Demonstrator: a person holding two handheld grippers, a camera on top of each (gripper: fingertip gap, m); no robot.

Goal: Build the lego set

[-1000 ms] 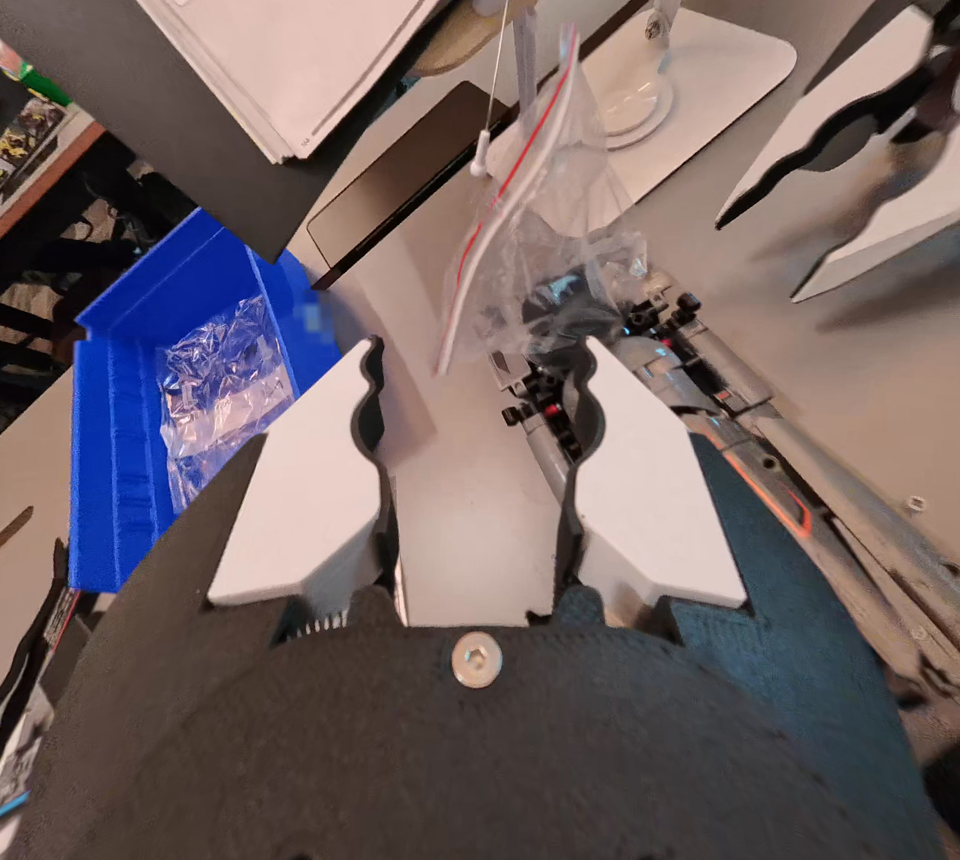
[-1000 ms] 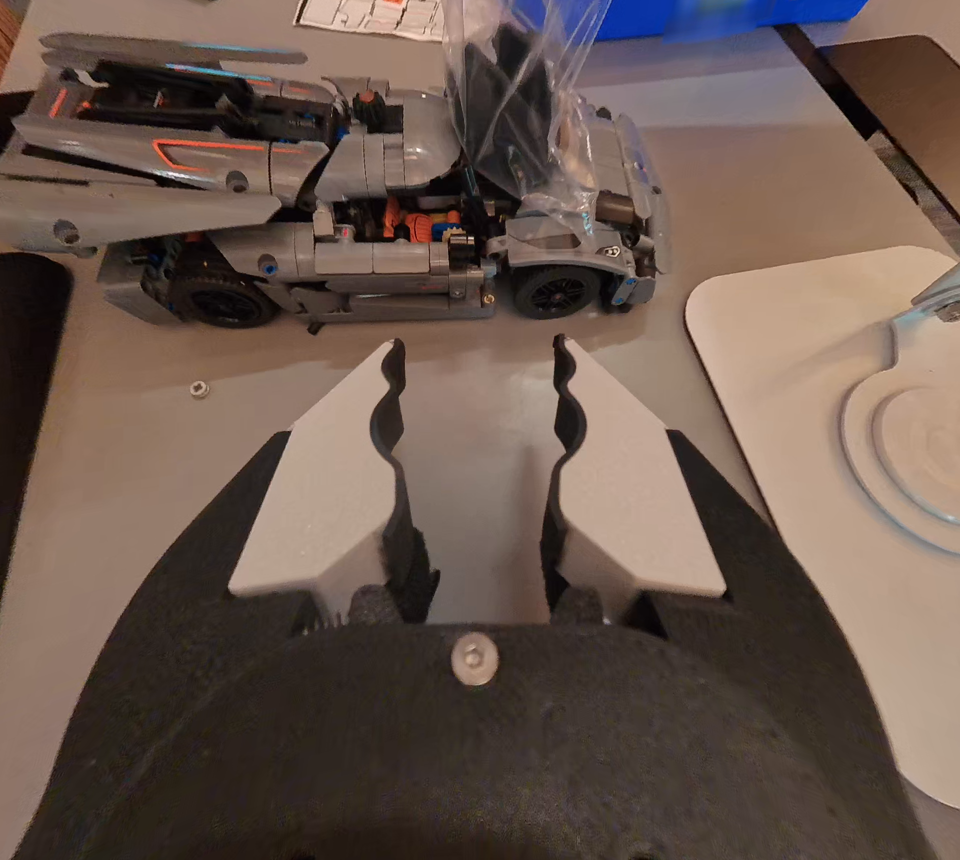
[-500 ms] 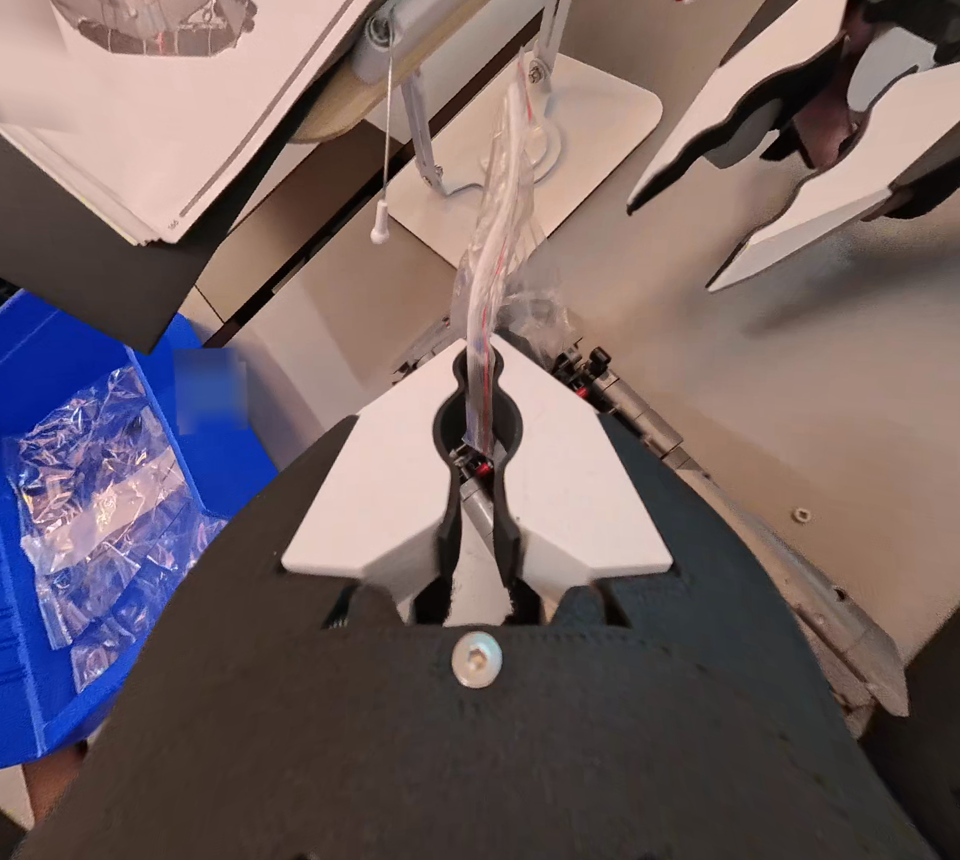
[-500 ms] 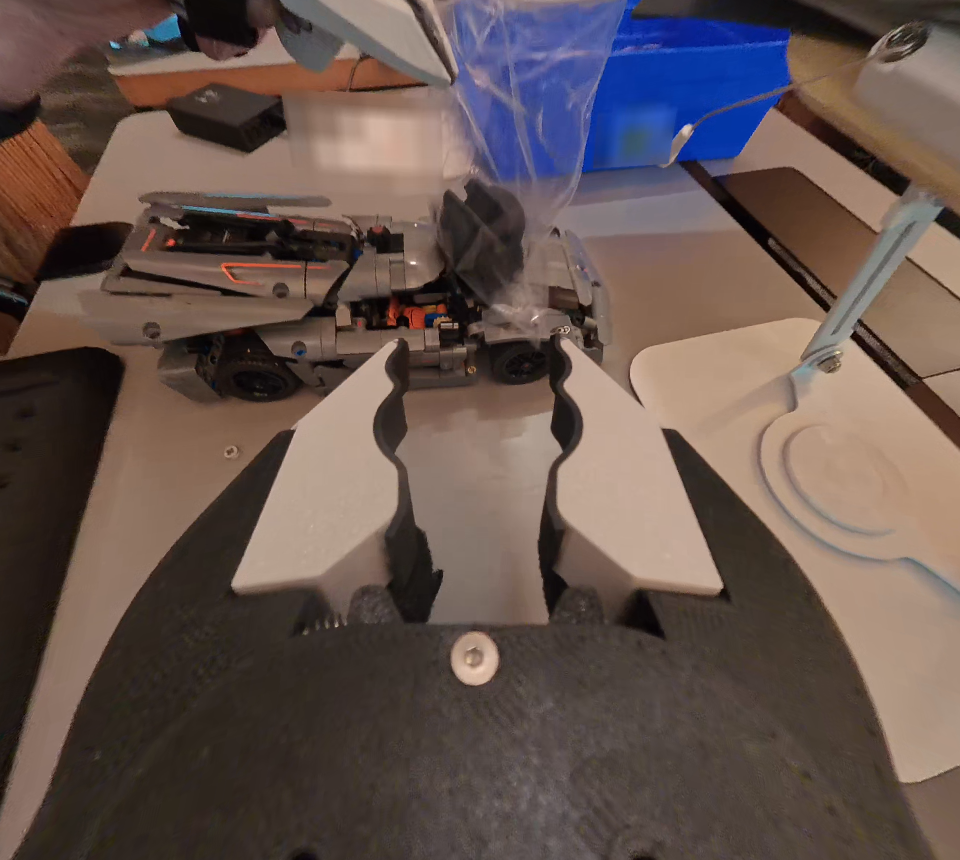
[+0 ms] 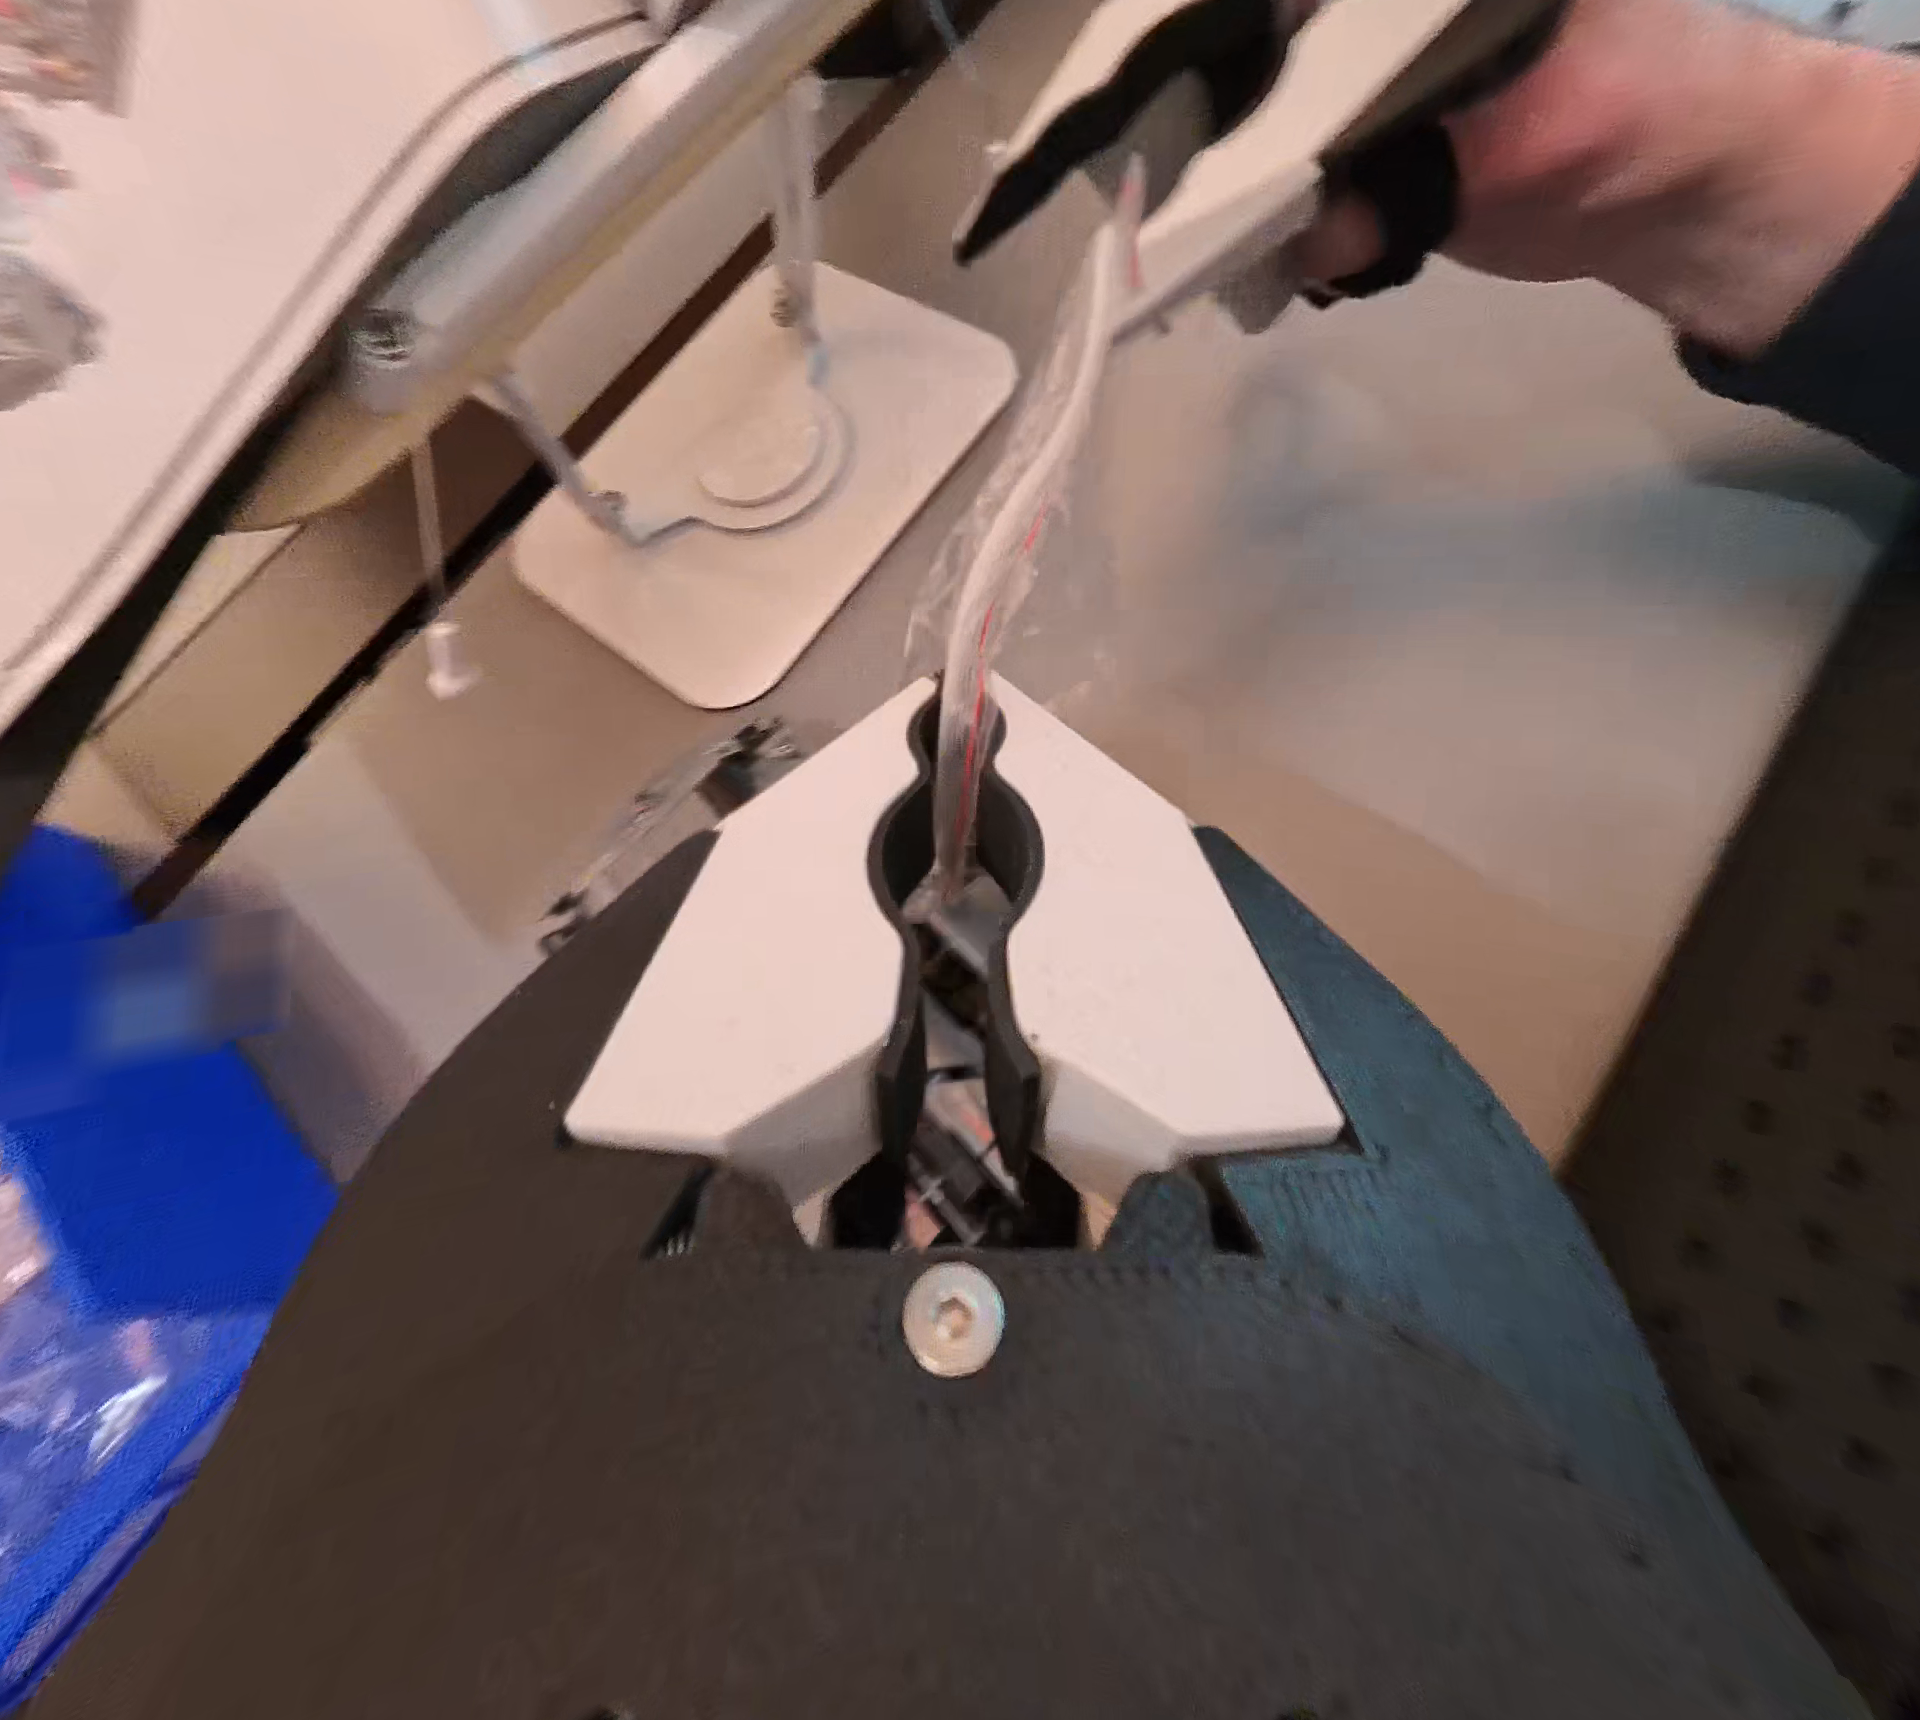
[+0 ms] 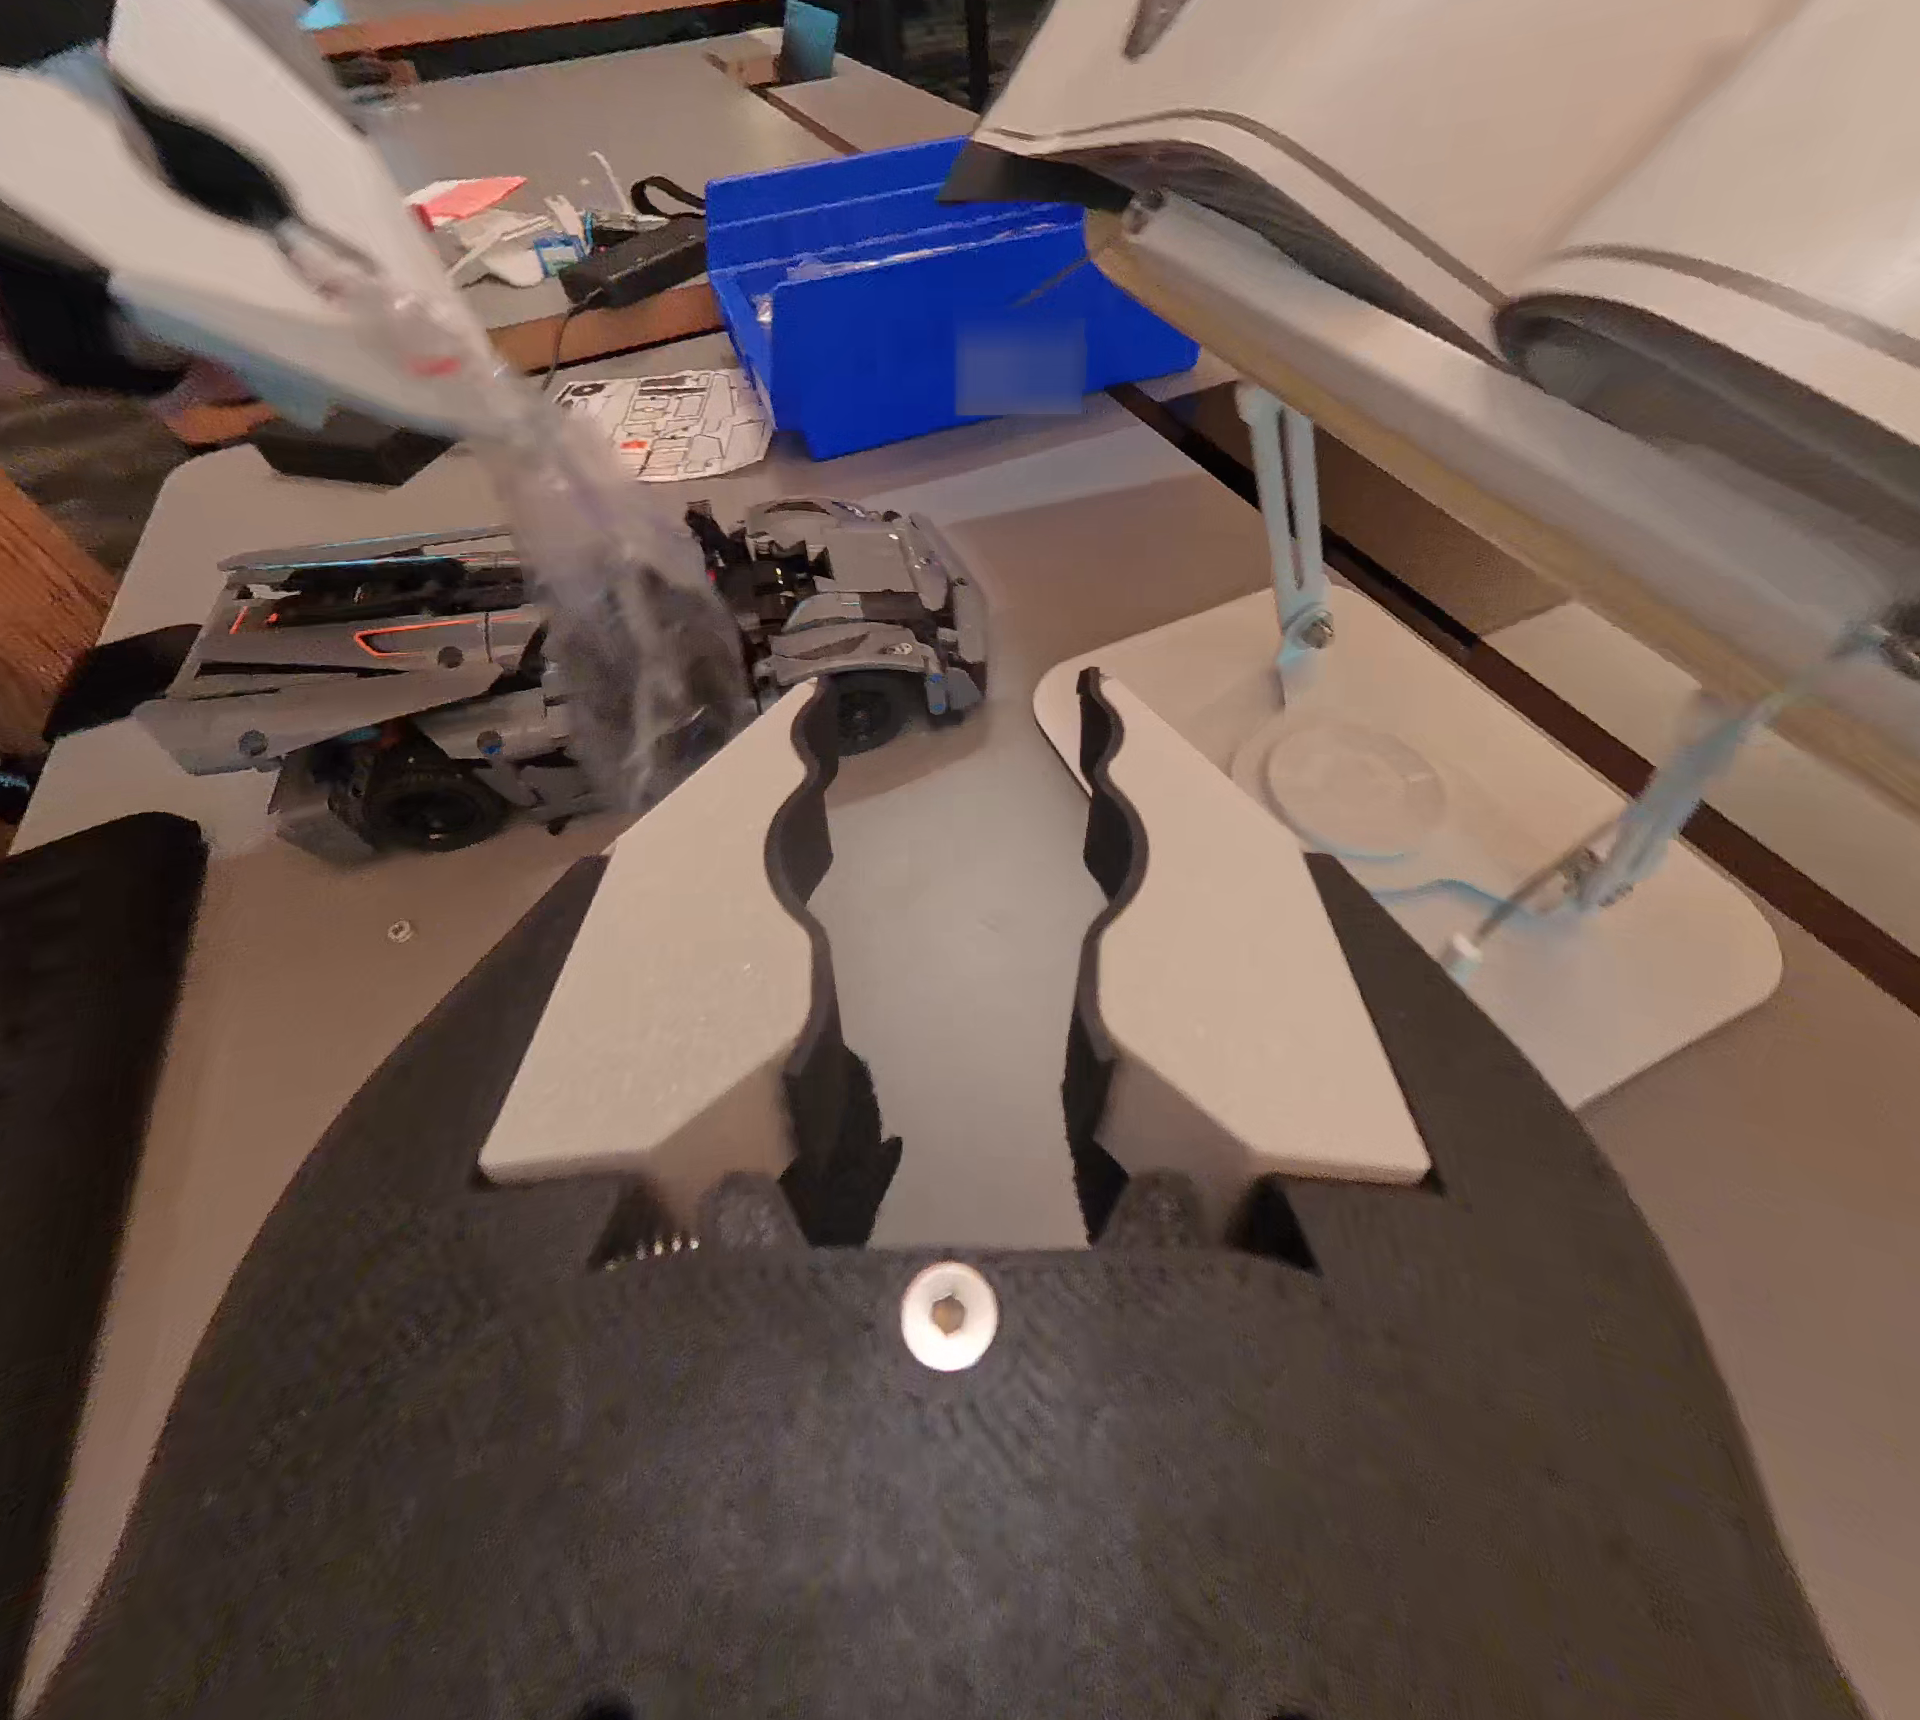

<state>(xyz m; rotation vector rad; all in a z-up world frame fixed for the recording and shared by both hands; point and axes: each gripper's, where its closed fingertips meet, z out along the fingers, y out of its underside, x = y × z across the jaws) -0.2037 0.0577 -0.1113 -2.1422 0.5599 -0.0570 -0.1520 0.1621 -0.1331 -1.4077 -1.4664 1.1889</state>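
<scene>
A: In the left wrist view, our left gripper (image 5: pixel 954 704) has its jaws pressed together on the top edge of the bag (image 5: pixel 1023 465), right on the zip strip with the red line. The bag runs up and away from the fingertips.

B: And farther off we see our right gripper (image 5: pixel 1049 288) with its jaws apart, one finger on each side of the bag's far end. Whether it touches the plastic, we cannot tell; the picture is blurred there. A hand (image 5: pixel 1621 164) holds it.

A: Behind the bag stands the white stand (image 5: pixel 769 527) with the booklet (image 5: pixel 312 8) on it. The blue bin (image 5: pixel 156 1203) is at lower left.

B: In the right wrist view our right gripper (image 6: pixel 951 694) is wide open, with nothing between its fingers, only bare table (image 6: pixel 935 995) showing.

A: The car (image 6: pixel 582 662), grey with orange lines, sits on the table ahead, wheels down. The bag (image 6: pixel 613 621) hangs in front of its middle, gripped at the top by our left gripper (image 6: pixel 353 288) at upper left.

B: Dark pieces lie in the bag's bottom. The bin (image 6: pixel 935 309) is beyond the car, and a paper sheet (image 6: pixel 665 423) lies just left of it.
</scene>
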